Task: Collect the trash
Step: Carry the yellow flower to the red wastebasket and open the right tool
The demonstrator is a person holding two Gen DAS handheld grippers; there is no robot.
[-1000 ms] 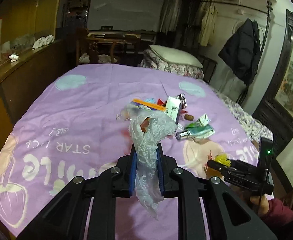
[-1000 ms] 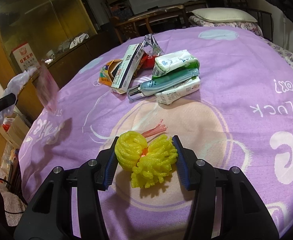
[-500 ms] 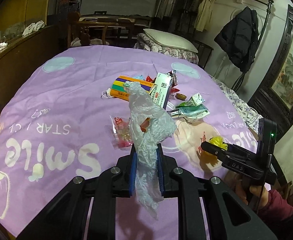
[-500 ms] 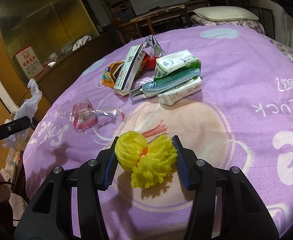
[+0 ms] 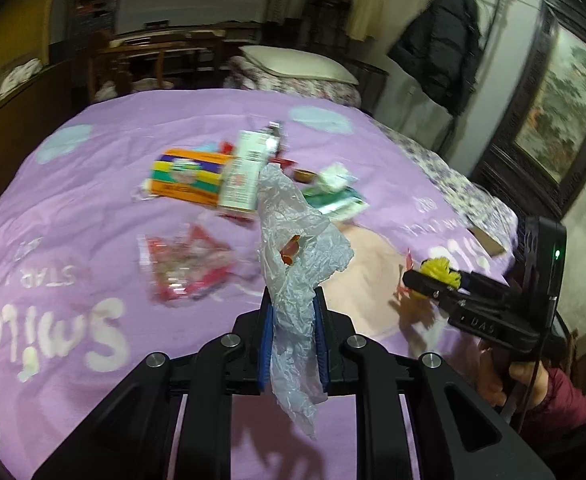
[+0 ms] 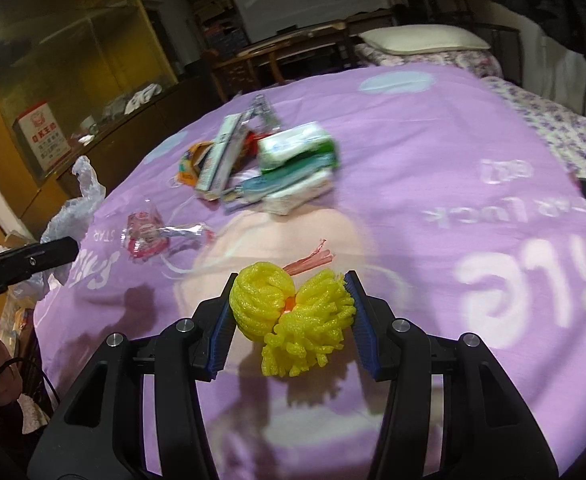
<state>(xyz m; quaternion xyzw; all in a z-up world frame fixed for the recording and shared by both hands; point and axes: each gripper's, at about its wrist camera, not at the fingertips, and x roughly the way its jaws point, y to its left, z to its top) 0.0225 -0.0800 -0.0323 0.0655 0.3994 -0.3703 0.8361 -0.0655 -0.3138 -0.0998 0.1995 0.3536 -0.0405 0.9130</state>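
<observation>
My left tongs (image 5: 293, 332) pinch the thin plastic bag (image 5: 297, 248); right tongs (image 6: 291, 312), half-spread, clamp the yellow foam net (image 6: 293, 312). Remaining trash pile (image 6: 261, 168) lies ahead. Risk: the floppy bag mouth collapses, so the net misses.

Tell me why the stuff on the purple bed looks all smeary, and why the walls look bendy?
Left wrist view: the box pile and red wrapper are streaked by motion blur, while the plastic bag in the left gripper stays sharp. Right wrist view: the pile is smeared, the yellow foam net crisp. Both fisheye lenses curve the room's edges.
</observation>
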